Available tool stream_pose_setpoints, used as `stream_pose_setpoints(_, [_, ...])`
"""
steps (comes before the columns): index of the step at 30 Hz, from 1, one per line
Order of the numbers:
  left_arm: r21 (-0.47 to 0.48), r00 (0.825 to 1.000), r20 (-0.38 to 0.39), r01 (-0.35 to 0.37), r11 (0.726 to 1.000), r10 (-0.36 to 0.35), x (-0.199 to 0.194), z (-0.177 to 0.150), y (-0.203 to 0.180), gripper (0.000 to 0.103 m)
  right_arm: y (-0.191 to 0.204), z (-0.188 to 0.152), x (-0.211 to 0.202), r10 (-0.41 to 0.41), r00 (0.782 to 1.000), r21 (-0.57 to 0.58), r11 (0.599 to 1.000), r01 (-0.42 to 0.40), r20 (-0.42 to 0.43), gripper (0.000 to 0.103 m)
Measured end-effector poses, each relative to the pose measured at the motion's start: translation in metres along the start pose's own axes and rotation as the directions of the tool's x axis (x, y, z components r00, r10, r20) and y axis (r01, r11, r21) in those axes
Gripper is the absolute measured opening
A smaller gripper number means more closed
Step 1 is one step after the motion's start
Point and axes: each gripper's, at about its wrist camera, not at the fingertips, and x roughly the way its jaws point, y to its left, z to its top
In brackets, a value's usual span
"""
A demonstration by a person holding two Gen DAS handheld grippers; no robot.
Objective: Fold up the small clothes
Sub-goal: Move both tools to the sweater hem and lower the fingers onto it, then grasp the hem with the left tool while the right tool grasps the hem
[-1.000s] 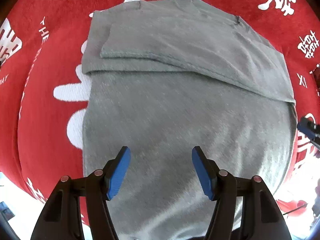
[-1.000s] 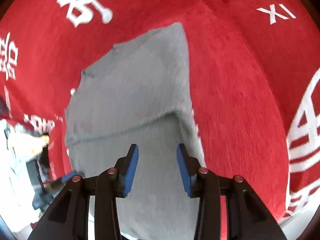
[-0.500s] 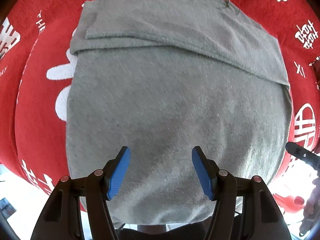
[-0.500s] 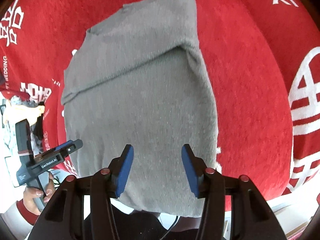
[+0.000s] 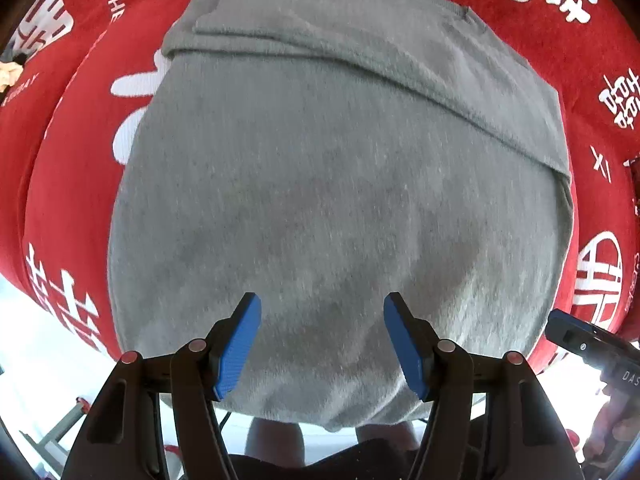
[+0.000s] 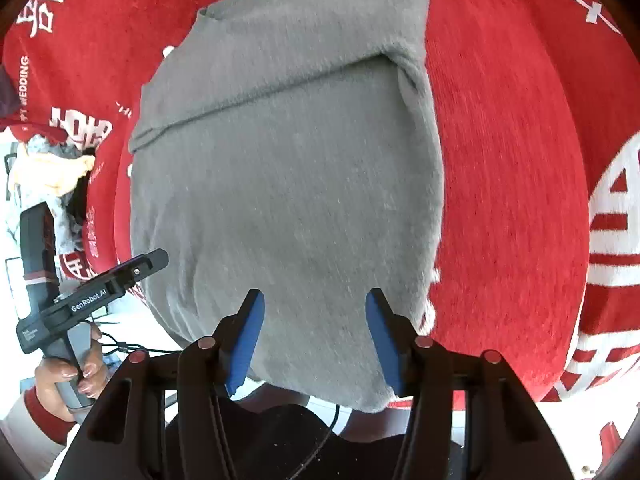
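Gray shirt on a red cloth

Left view: the left gripper [image 5: 322,340] at the bottom has its blue pads apart, holding nothing, above the gray shirt [image 5: 320,184] in the middle. Right view: the right gripper [image 6: 312,334] has just been opening, empty, over the shirt's bottom edge; red cloth [image 6: 512,160] fills the right.

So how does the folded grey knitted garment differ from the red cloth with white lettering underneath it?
The folded grey knitted garment is plain, while the red cloth with white lettering carries white characters and words. The garment is the smaller of the two and lies on top; the cloth spreads out past its sides and far end. The garment has a flap folded across its far end, whereas the cloth lies as a single layer. Both are soft fabrics lying flat.
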Motion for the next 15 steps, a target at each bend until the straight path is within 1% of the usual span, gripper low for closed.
stream_pose_setpoints(5, [0.049,1.000,0.013,-0.011,0.999,0.011,0.000,-0.031,-0.001,0.065,0.000,-0.015,0.003,-0.008,1.000,0.018,1.000,0.008,0.014,0.057])
stream_pose_setpoints(8, [0.059,1.000,0.024,0.000,0.998,-0.002,-0.005,-0.052,0.012,0.065,0.006,-0.027,0.005,-0.018,0.999,0.019,1.000,0.018,0.031,0.057])
stream_pose_setpoints(12, [0.054,0.999,0.049,0.018,0.998,-0.020,-0.013,-0.086,0.042,0.065,0.013,-0.053,0.013,-0.015,0.999,0.015,1.000,0.014,0.044,0.057])
stream_pose_setpoints(14, [0.052,0.998,0.051,0.032,0.998,-0.034,-0.014,-0.108,0.065,0.065,0.011,-0.071,0.019,-0.018,0.999,0.031,0.999,0.016,0.043,0.057])
stream_pose_setpoints(15, [0.052,0.998,0.050,0.037,0.998,-0.040,-0.013,-0.112,0.074,0.065,0.008,-0.077,0.021,-0.023,0.999,0.043,0.999,0.021,0.040,0.057])
